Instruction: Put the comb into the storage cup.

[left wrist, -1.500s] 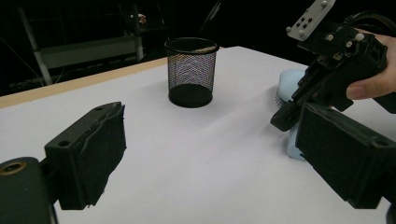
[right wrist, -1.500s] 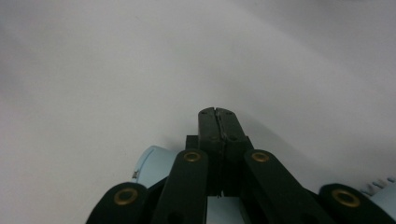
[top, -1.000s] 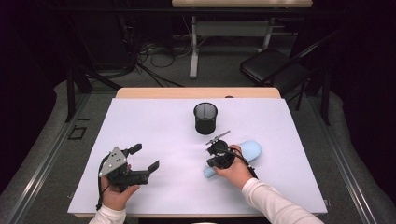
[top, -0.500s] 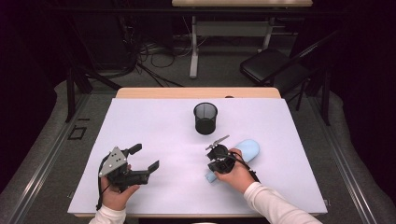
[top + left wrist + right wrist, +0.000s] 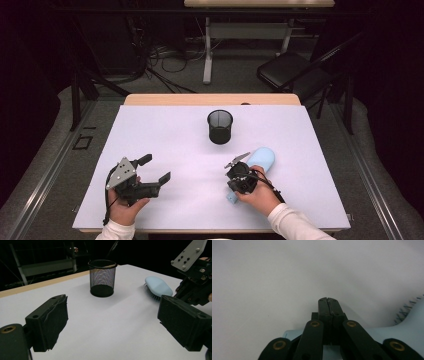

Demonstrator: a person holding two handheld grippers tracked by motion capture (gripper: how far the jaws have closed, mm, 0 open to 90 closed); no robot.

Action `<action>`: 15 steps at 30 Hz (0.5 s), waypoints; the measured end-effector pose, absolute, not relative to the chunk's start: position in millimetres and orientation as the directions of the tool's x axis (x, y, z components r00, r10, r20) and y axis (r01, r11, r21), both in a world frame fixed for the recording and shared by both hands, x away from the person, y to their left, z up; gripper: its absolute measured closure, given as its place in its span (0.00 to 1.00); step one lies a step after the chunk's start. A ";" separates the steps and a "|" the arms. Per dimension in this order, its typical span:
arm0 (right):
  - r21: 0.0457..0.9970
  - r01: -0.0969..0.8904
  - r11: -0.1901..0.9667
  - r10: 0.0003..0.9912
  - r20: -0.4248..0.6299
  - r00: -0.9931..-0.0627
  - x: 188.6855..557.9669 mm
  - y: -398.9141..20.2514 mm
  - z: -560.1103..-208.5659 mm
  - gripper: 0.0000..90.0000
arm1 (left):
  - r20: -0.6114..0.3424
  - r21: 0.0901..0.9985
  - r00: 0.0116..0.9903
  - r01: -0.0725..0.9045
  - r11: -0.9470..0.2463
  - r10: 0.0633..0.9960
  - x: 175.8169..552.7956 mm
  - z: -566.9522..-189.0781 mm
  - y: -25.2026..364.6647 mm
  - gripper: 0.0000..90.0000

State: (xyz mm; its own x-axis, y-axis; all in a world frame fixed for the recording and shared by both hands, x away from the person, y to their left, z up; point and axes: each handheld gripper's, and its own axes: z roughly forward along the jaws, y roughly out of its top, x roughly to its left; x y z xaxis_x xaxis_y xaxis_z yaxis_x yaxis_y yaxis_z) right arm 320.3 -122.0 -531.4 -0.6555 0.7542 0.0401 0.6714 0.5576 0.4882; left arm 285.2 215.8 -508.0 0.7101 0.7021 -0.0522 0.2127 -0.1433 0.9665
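The hairbrush (image 5: 257,162), pale blue, lies bristles-down on the white bench (image 5: 165,135), right of centre and nearer the person than the black mesh cup (image 5: 220,127). The right gripper (image 5: 237,161) sits directly over the brush's handle end, its jaws clenched flat together with nothing visible between them; in the right gripper view the blue handle (image 5: 377,332) lies beneath the linkage, so the gripper seems to be lining up over it rather than holding it. The left gripper (image 5: 154,170) rests well apart at the left, jaws released and spread wide, empty, pointed toward the cup, probably waiting to steady it.
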 end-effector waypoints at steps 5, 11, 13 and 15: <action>0.470 0.670 0.574 0.751 0.025 -0.660 314.5 -128.9 -529.1 1.00 | -0.051 0.966 0.708 0.213 -0.144 0.705 285.2 -507.9 216.2 0.11; 0.470 0.677 0.566 0.757 0.030 -0.653 307.4 -138.2 -529.0 1.00 | -0.053 0.966 0.711 0.213 -0.143 0.701 285.2 -508.2 215.1 0.11; 0.470 0.677 0.565 0.759 0.025 -0.651 305.5 -139.9 -529.1 1.00 | -0.052 0.966 0.710 0.213 -0.144 0.702 285.4 -508.3 215.1 0.11; 0.469 0.679 0.564 0.763 0.019 -0.647 303.1 -142.0 -528.9 1.00 | -0.053 0.966 0.710 0.214 -0.144 0.702 285.3 -508.3 215.2 0.11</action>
State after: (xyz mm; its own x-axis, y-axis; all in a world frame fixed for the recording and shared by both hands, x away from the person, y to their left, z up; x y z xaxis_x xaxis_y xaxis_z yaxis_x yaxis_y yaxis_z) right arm 303.1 -142.0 -528.9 -0.6466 0.7626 0.0192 0.6794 0.5642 0.4691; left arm 285.3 215.2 -508.3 0.7099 0.7023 -0.0529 0.2141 -0.1437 0.9662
